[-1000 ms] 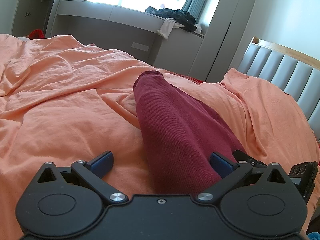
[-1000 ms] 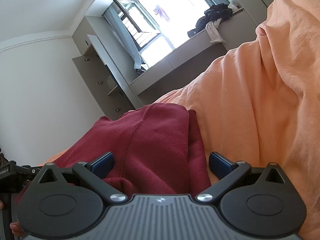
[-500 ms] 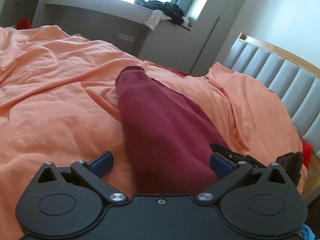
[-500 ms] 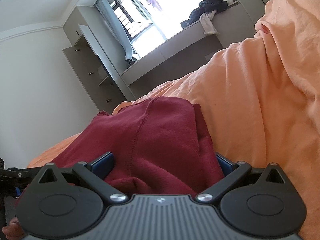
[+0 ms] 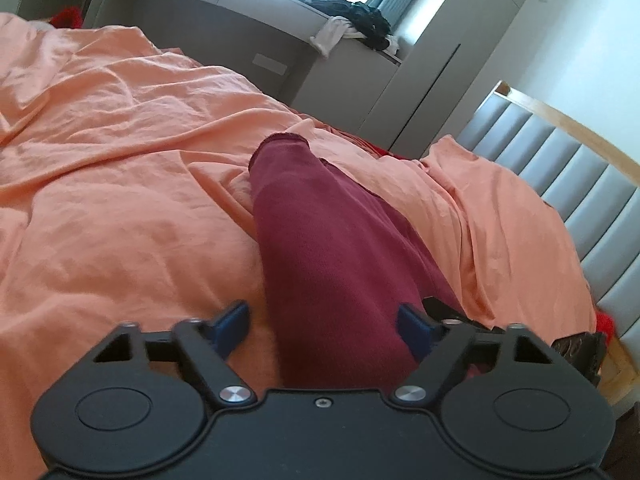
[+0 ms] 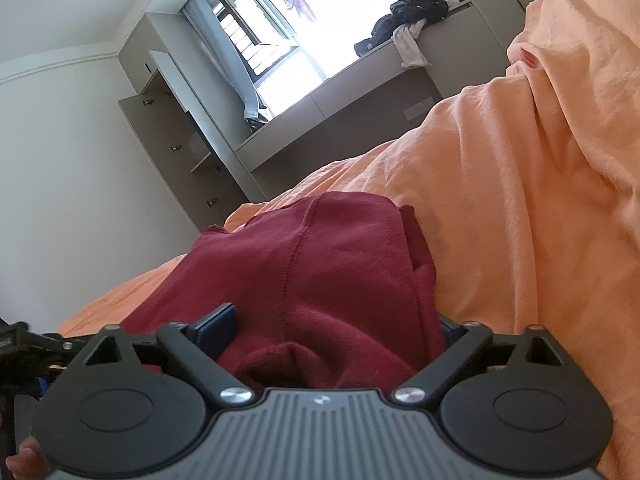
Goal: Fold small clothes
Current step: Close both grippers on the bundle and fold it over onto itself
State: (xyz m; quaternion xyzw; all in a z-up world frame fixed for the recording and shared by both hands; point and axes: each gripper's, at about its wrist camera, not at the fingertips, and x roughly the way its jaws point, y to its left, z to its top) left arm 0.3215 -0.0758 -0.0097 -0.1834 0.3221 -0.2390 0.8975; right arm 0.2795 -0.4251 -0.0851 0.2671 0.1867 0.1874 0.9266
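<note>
A dark red garment [image 5: 332, 248] lies stretched on the orange bed sheet [image 5: 120, 200], its hem [image 5: 278, 140] at the far end. My left gripper [image 5: 322, 320] straddles its near end with jaws closing. The right pad [image 5: 414, 332] touches the cloth and the left pad [image 5: 230, 326] stands clear of it. In the right wrist view the garment's wider end [image 6: 320, 264] bunches between the jaws of my right gripper [image 6: 332, 324], which are also closing. Its left pad [image 6: 216, 328] lies over the cloth and the other is mostly hidden behind it.
A grey padded headboard [image 5: 560, 168] with a wooden rim borders the bed on the right. A grey window bench [image 5: 240, 12] carries a heap of dark clothes [image 5: 352, 16]. Tall cupboards [image 6: 172, 148] stand by the window. A raised fold of sheet [image 6: 560, 160] is on the right.
Both pairs of jaws have narrowed around the red garment. The right gripper has risen slightly and more cloth bunches between its jaws. The left view has rolled a little.
</note>
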